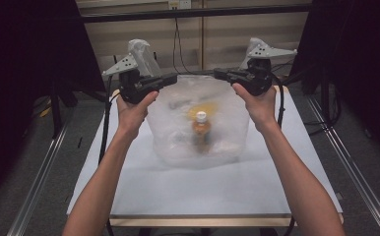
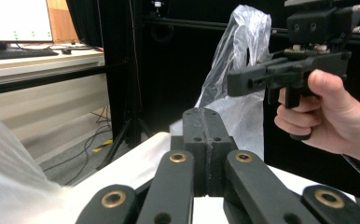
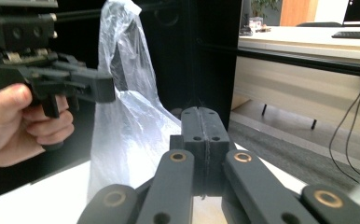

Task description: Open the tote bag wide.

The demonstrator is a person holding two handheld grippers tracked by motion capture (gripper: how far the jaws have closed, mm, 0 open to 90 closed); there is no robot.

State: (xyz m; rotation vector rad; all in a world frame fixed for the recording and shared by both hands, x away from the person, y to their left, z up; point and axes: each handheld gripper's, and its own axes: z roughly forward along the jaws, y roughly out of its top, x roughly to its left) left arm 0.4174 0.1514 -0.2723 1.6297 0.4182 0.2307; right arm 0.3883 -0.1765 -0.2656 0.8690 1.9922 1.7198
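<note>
A clear plastic bag stands on the white table top with a brown bottle with a white cap upright inside; the bag looks blurred. My left gripper hovers over the bag's left rim, pointing right. My right gripper hovers over the right rim, pointing left. In the left gripper view my jaws are shut with no plastic showing between them; the right gripper is ahead, before a raised bag handle. The right gripper view shows shut jaws, the left gripper and another handle.
Black frame posts and dark curtains flank the table. Metal rails run along the floor on both sides. A cable hangs down the back wall. A desk with a monitor stands beyond the table.
</note>
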